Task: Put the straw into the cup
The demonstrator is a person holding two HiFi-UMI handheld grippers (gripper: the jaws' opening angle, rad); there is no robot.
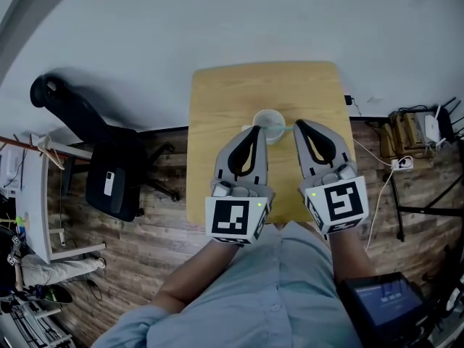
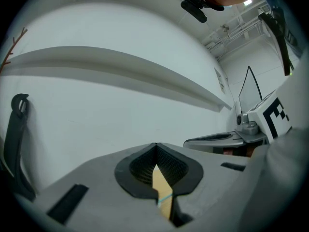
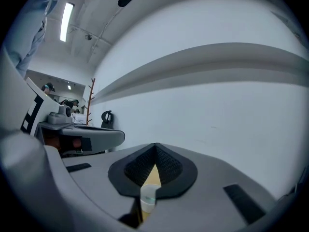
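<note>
Both sets of jaws are closed up, tips meeting, with nothing pinched that I can see. The left gripper (image 1: 255, 130) and right gripper (image 1: 298, 125) sit side by side mid-frame, noses right at the cup (image 1: 269, 120) from either side. The thin teal straw (image 1: 285, 128) runs across the cup's mouth; I can't tell if either tip touches it. The cup stands near the middle of the small wooden worktop (image 1: 232, 93), with plenty of bare wood above it and out to the left edge. Off the worktop there's a black office chair (image 1: 109, 169) at centre left and tangled cables (image 1: 399, 164) at right.
</note>
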